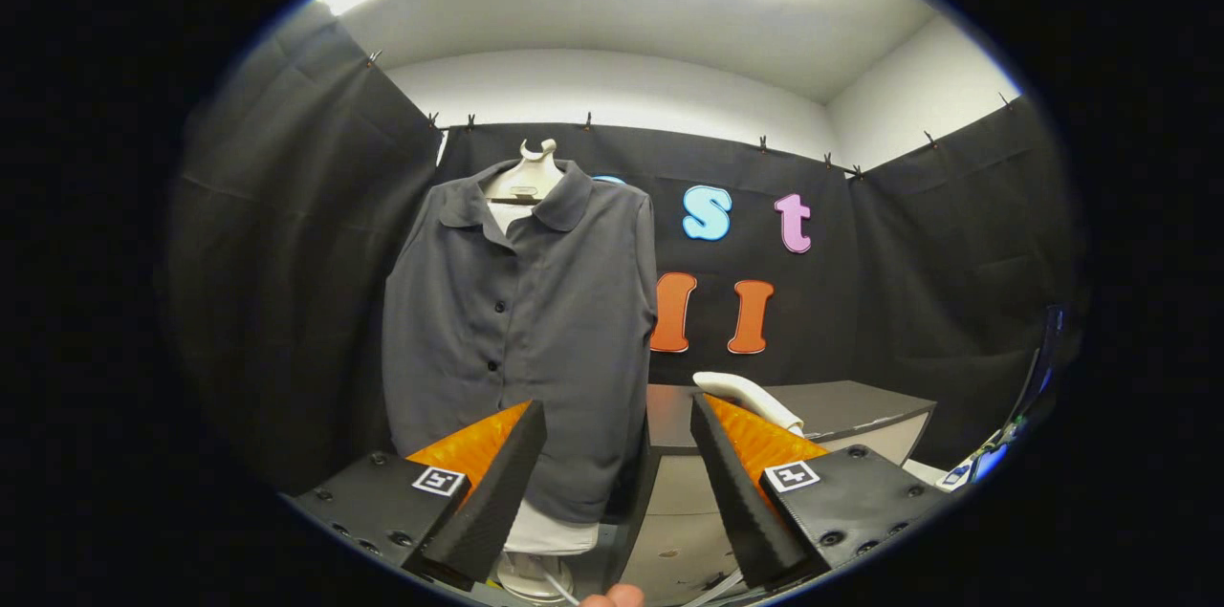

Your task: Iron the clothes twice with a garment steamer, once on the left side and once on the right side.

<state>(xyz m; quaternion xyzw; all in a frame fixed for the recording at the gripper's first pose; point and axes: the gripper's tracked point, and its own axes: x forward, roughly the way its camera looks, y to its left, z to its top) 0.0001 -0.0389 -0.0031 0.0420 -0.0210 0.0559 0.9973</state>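
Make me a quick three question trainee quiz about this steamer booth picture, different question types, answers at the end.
1. True or false: the tool is shut on the garment steamer.
2. Multiple choice: the grey shirt is (a) folded on the table, (b) hanging buttoned on a white form, (c) lying on the floor.
3. Fill in: the white steamer rests on the ____, just beyond one finger.

Key: 1 false, the fingers stand open, holding nothing. 2 b. 3 table.
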